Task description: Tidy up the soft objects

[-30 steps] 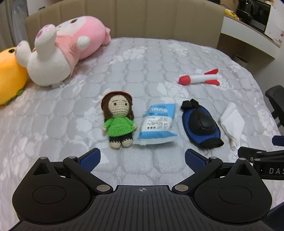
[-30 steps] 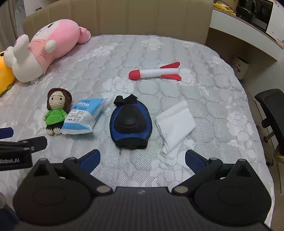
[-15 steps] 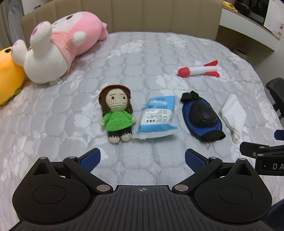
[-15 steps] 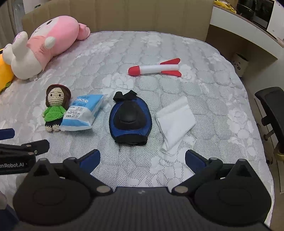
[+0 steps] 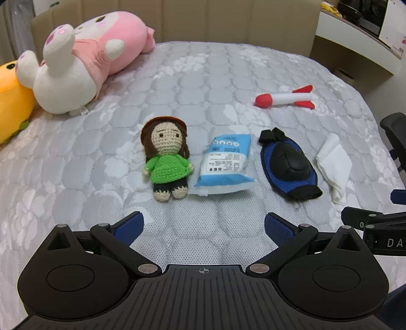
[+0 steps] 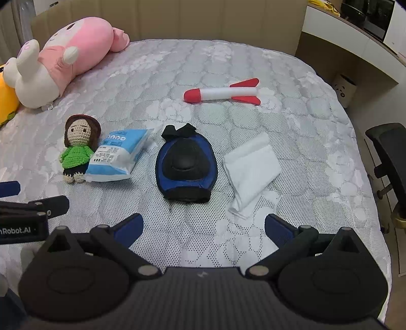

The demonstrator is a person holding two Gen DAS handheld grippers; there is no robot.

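Observation:
On the quilted grey bed lie a crochet doll (image 5: pixel 166 157) (image 6: pixel 78 149) in a green jumper, a blue tissue pack (image 5: pixel 224 165) (image 6: pixel 119 158), a blue-and-black knee pad (image 5: pixel 289 165) (image 6: pixel 186 165), a folded white cloth (image 5: pixel 333 162) (image 6: pixel 251 170) and a red-and-white foam rocket (image 5: pixel 285 99) (image 6: pixel 223 94). My left gripper (image 5: pixel 204 224) is open, hovering just short of the doll and the pack. My right gripper (image 6: pixel 203 224) is open too, near the knee pad and the cloth. Neither holds anything.
A big pink-and-white plush (image 5: pixel 86 61) (image 6: pixel 61 58) and a yellow plush (image 5: pixel 12 101) rest at the back left by the beige headboard (image 5: pixel 198 22). A white desk (image 6: pixel 355 50) and a black office chair (image 6: pixel 390 157) stand to the right of the bed.
Both grippers have shifted slightly over the bed, so the objects sit a little lower and closer in view. Nothing on the bed has moved and both grippers stay open.

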